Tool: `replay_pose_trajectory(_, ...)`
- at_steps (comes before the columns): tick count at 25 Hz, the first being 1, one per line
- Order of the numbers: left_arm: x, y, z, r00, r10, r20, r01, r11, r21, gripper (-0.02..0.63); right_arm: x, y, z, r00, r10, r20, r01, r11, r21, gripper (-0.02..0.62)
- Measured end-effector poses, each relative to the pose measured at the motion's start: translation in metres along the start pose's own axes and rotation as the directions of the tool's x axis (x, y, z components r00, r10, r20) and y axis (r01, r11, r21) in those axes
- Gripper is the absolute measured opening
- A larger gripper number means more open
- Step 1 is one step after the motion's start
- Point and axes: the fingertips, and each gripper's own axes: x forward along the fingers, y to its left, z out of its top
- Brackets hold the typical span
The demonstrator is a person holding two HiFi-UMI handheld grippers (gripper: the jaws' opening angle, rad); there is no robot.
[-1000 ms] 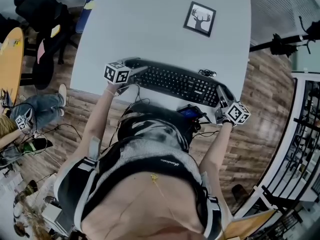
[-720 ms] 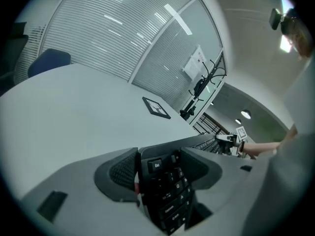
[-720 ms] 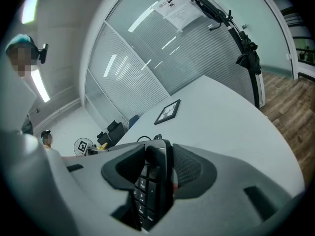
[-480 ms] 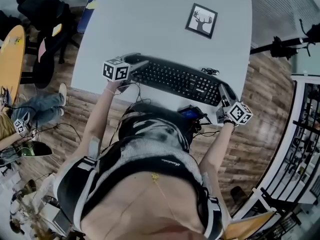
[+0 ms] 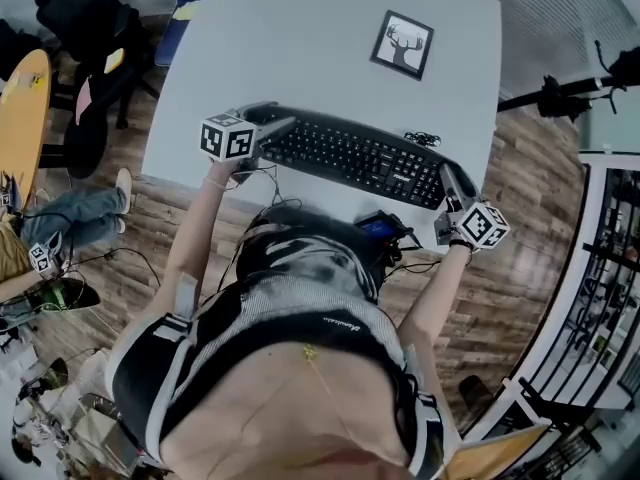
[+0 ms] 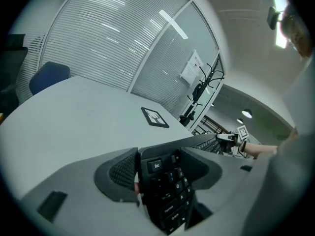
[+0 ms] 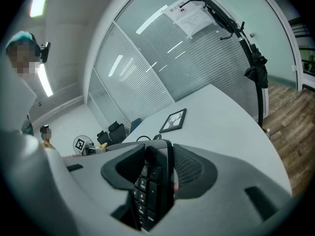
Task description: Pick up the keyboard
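Lengthwise, keyboard [image 5: 350, 158] between left gripper [image 5: 268, 128] and right gripper [image 5: 447, 180].

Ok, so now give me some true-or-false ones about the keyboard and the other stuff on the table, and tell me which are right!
1. The left gripper and the right gripper each clamp one end of the black keyboard. True.
2. The left gripper holds the end with the Esc key. True.
3. The framed picture shows a cat. False: it shows a deer's head with antlers.
4. The framed picture lies on top of the keyboard. False: it lies on the table, apart from the keyboard and beyond it.
5. A blue chair stands at the table's far side. True.
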Motion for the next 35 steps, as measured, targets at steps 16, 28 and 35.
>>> replay_pose_trajectory(16, -0.022, -0.018, 0.03, 0.999, 0.01, 0.036, -0.011, 1.0, 0.026, 0.261, -0.013, 0.026, 0.029, 0.999, 0.006, 0.037, -0.004, 0.999, -0.047, 0.184)
replay_pose_trajectory(28, -0.042, -0.03, 0.059, 0.996, 0.019, 0.088, -0.024, 0.998, 0.055, 0.261, -0.023, 0.05, 0.06, 0.996, -0.002, 0.092, 0.011, 0.995, -0.096, 0.187)
replay_pose_trajectory(35, -0.054, -0.034, 0.073, 0.994, 0.03, 0.102, -0.037, 0.997, 0.066, 0.261, -0.024, 0.062, 0.072, 0.995, 0.0, 0.104, 0.012, 0.993, -0.119, 0.189)
